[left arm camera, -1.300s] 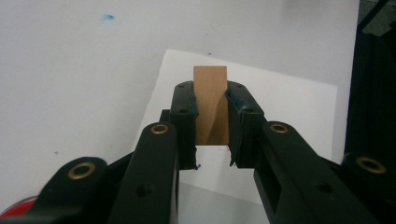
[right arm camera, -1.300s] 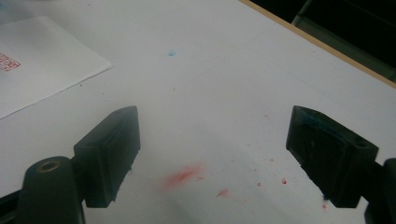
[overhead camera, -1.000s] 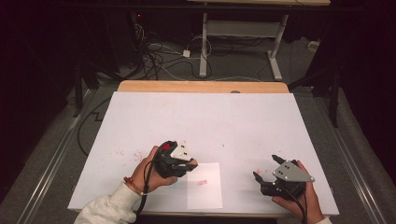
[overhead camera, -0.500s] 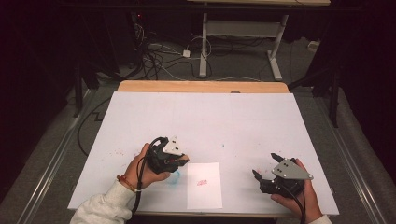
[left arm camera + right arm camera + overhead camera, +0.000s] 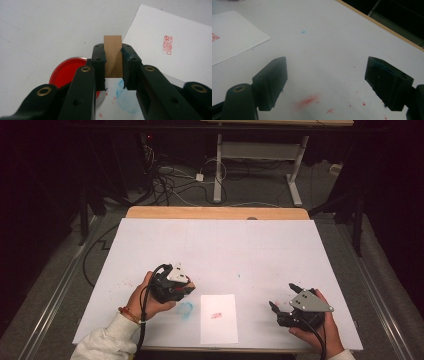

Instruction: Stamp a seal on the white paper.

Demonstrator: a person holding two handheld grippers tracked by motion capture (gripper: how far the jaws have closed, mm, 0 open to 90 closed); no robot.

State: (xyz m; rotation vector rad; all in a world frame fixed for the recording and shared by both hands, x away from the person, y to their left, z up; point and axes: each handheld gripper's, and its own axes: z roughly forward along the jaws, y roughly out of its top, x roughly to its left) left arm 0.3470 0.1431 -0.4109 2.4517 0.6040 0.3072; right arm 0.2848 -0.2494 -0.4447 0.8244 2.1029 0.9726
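While one wooden stamp [image 5: 113,56] is clamped in the left hand-held gripper [image 5: 113,65], the right hand-held gripper [image 5: 325,83] gapes empty; one stamped sheet [image 5: 218,317] lies at the desk's [image 5: 220,245] near edge.

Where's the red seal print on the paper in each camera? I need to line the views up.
High view: the seal print sits mid-sheet on the paper, low centre, between the two hands.
Left gripper view: print at upper right, right of the wooden stamp in the jaws.
Right gripper view: print cut by the left edge, on the sheet.
Shared landmark: the white paper.
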